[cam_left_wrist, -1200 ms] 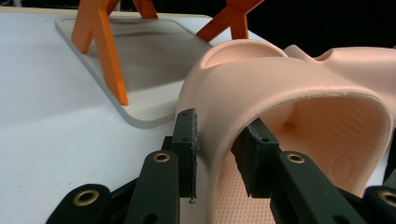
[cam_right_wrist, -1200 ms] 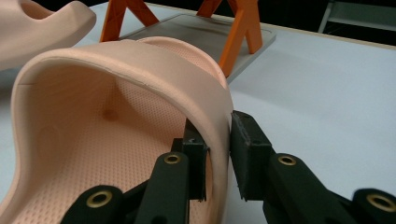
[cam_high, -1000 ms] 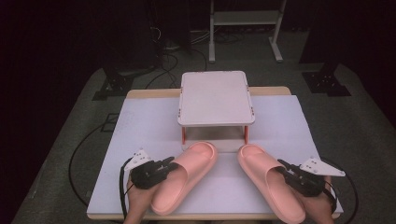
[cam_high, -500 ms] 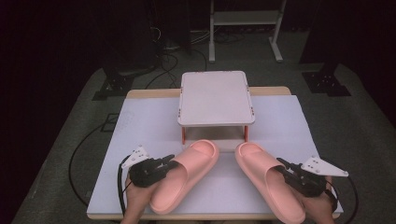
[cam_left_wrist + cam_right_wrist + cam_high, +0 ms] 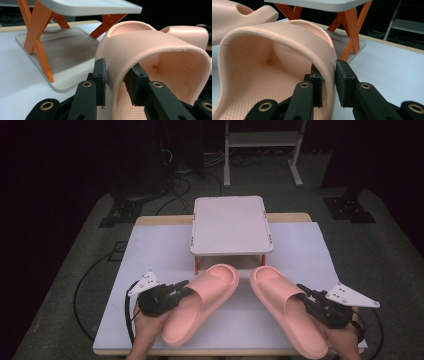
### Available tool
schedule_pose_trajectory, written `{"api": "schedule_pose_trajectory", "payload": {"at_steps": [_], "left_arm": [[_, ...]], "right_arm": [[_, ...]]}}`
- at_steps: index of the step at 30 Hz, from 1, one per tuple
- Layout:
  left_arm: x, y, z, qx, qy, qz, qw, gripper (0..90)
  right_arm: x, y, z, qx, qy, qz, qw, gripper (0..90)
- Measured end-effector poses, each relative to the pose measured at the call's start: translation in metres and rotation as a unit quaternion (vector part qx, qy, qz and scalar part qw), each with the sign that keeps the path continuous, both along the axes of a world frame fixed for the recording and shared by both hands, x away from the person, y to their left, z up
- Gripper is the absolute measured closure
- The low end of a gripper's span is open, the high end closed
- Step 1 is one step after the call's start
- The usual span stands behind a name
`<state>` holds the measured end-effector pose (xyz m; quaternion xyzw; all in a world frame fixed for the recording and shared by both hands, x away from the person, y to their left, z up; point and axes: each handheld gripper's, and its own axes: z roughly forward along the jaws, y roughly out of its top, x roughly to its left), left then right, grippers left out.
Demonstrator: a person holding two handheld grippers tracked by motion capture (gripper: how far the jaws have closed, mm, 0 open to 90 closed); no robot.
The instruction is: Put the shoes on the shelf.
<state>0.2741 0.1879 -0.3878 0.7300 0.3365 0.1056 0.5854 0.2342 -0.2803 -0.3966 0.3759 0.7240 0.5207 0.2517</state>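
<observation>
Two pink slide sandals lie on the white table, toes pointing toward a small white shelf [image 5: 230, 224] on orange legs. My left gripper [image 5: 181, 290] is shut on the outer side of the strap of the left sandal [image 5: 200, 301]; its pads [image 5: 100, 80] pinch the strap wall [image 5: 113, 72]. My right gripper [image 5: 302, 293] is shut on the outer strap edge of the right sandal [image 5: 287, 307], and in the right gripper view the strap [image 5: 329, 57] sits between the pads [image 5: 344, 80]. Both toes lie near the shelf's lower tray [image 5: 62, 50].
The white table top [image 5: 150, 255] spreads to both sides of the shelf. Beyond the table stand a dark floor with cables [image 5: 170, 175] and a white metal rack [image 5: 262, 142]. Orange crossed legs [image 5: 352, 27] stand close ahead of the sandals.
Both sandals have slid a little forward toward the shelf, their toes closing in on its lower tray. Both grips are unchanged.
</observation>
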Motion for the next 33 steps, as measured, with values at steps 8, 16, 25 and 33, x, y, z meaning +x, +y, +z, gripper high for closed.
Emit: {"api": "schedule_pose_trajectory", "payload": {"at_steps": [8,16,25,33], "left_arm": [[0.000,0.005,0.017,-0.009,-0.016,0.002,0.9998,71.3],[0.002,0.007,0.034,-0.011,-0.031,0.003,0.9994,71.3],[0.008,0.005,0.046,-0.010,-0.036,0.003,0.9993,71.3],[0.014,0.001,0.059,-0.005,-0.046,-0.001,0.9989,71.6]], "right_arm": [[0.002,0.005,0.013,0.010,-0.010,0.003,0.9999,76.1],[0.004,0.014,0.029,0.014,-0.025,0.007,0.9996,76.1],[0.008,0.018,0.046,0.020,-0.037,0.004,0.9991,76.1],[0.017,0.022,0.058,0.022,-0.045,0.002,0.9988,76.0]]}}
